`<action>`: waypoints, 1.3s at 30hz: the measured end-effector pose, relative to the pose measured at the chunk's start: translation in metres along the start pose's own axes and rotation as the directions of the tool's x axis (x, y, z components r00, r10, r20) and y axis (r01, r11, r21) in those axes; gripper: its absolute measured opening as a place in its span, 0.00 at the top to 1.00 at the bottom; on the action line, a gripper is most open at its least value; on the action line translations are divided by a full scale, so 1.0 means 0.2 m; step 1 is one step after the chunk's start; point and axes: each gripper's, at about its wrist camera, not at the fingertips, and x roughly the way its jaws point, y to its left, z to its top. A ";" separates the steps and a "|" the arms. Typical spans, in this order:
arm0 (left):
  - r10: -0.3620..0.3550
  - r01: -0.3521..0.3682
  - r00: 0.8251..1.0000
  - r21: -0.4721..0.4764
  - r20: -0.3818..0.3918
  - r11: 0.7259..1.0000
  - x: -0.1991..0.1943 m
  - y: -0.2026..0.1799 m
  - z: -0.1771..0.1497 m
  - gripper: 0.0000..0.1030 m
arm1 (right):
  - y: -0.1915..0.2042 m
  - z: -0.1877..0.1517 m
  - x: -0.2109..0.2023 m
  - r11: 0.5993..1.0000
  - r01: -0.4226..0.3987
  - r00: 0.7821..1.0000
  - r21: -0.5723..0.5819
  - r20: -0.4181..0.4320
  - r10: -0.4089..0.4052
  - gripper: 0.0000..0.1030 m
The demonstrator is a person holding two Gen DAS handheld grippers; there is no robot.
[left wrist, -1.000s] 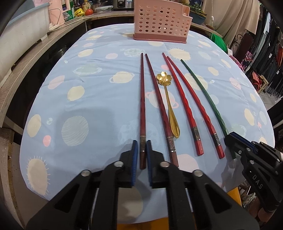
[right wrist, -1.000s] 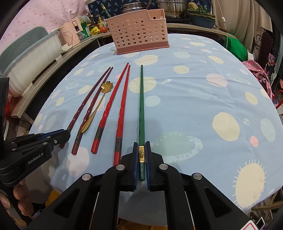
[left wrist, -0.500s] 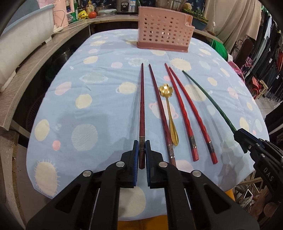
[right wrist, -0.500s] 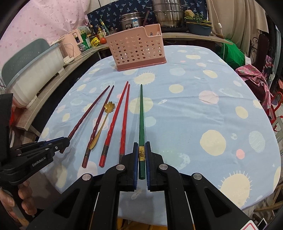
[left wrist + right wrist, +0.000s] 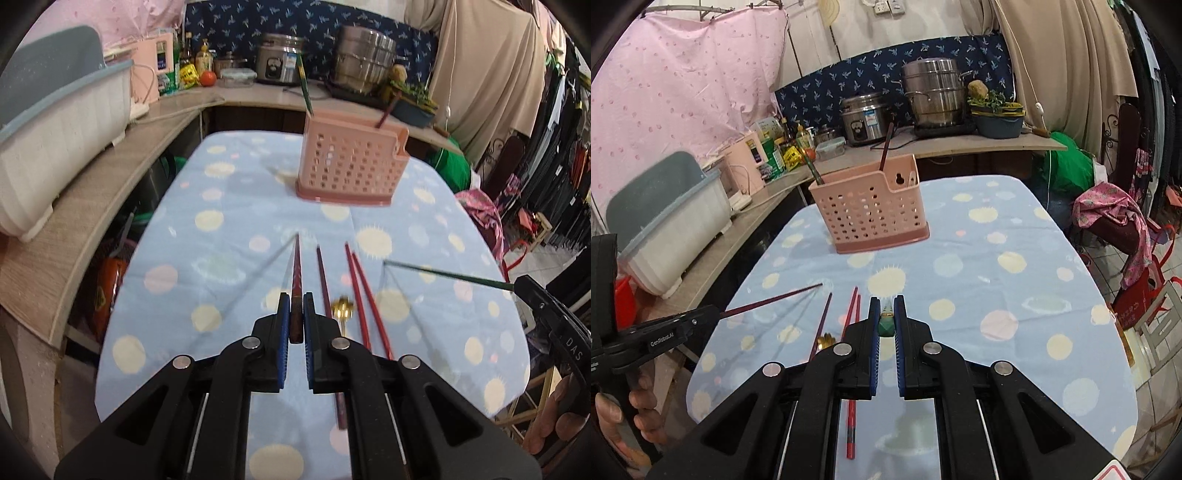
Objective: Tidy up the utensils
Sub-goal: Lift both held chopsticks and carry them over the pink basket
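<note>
**Chopsticks gripped in both grippers above the table**

Chopsticks are pinched one in each gripper. The left gripper (image 5: 294, 320) has its jaws pressed nearly together on the thick end of a dark red chopstick (image 5: 296, 280), which runs forward from between the blue pads and is lifted clear of the cloth, its tip pointing toward the pink basket (image 5: 351, 166). The right gripper (image 5: 886, 320) likewise has its jaws closed tight on the butt of a green chopstick (image 5: 886, 325); in the right wrist view only the green end and a gold band show between the pads, while the left wrist view shows the green shaft (image 5: 447, 273) slanting out above the table (image 5: 229, 236) from the right gripper at the frame's right edge.

Lying on the planet-patterned cloth between the two held sticks are a second dark red chopstick (image 5: 323, 280), a gold flower-headed spoon (image 5: 342, 308) and a pair of bright red chopsticks (image 5: 364, 295), all roughly parallel and pointing toward the basket. The basket stands upright at the far end of the table, well apart from both grippers, with a green stick (image 5: 306, 92) and a dark red stick (image 5: 885, 149) already standing in it.
</note>
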 end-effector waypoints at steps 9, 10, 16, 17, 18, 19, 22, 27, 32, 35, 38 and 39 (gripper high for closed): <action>0.027 -0.029 0.993 0.011 0.117 1.000 -0.04 0.00 0.32 0.93 | -0.02 0.24 0.05 1.000 -0.008 0.997 -0.008 0.079 0.009 0.93; 0.030 -0.032 0.992 0.011 0.125 0.999 -0.04 0.00 0.35 0.93 | -0.02 0.27 0.06 1.000 -0.011 0.996 -0.007 0.087 0.011 0.93; 0.034 -0.037 0.985 0.015 0.169 0.999 -0.04 -0.01 0.54 0.93 | -0.01 0.45 0.07 1.000 -0.024 0.990 -0.004 0.142 0.025 0.93; 0.036 -0.040 0.983 0.018 0.178 0.999 -0.04 -0.02 0.58 0.93 | 0.00 0.48 0.07 1.000 -0.025 0.988 -0.004 0.152 0.026 0.93; 0.036 -0.040 0.981 0.019 0.188 0.999 -0.05 -0.02 0.62 0.93 | 0.00 0.52 0.07 1.000 -0.028 0.986 -0.003 0.166 0.028 0.93; 0.032 -0.037 0.980 0.019 0.196 0.999 -0.05 -0.03 0.65 0.93 | 0.00 0.56 0.07 0.999 -0.032 0.983 0.000 0.178 0.032 0.93; 0.015 -0.020 0.973 0.018 0.230 1.000 -0.09 -0.04 0.76 0.93 | 0.01 0.67 0.07 0.999 -0.054 0.975 0.007 0.215 0.051 0.93; -0.007 0.000 0.951 0.021 0.308 1.000 -0.17 -0.10 0.96 0.93 | 0.05 0.89 0.12 0.995 -0.096 0.959 0.006 0.270 0.091 0.93; -0.027 0.018 0.918 0.026 0.397 1.000 -0.24 -0.16 1.17 0.93 | 0.10 1.09 0.17 0.993 -0.116 0.938 0.000 0.330 0.109 0.93; -0.034 0.024 0.900 0.028 0.435 0.999 -0.24 -0.19 1.27 0.93 | 0.13 1.19 0.22 0.993 -0.115 0.927 -0.004 0.360 0.109 0.93; -0.040 0.032 0.887 0.025 0.459 0.999 -0.20 -0.21 1.34 0.93 | 0.14 1.27 0.29 0.993 -0.116 0.925 -0.003 0.363 0.109 0.93; -0.037 0.029 0.885 0.023 0.465 0.999 -0.17 -0.21 1.36 0.93 | 0.14 1.28 0.32 0.993 -0.114 0.927 -0.002 0.360 0.107 0.93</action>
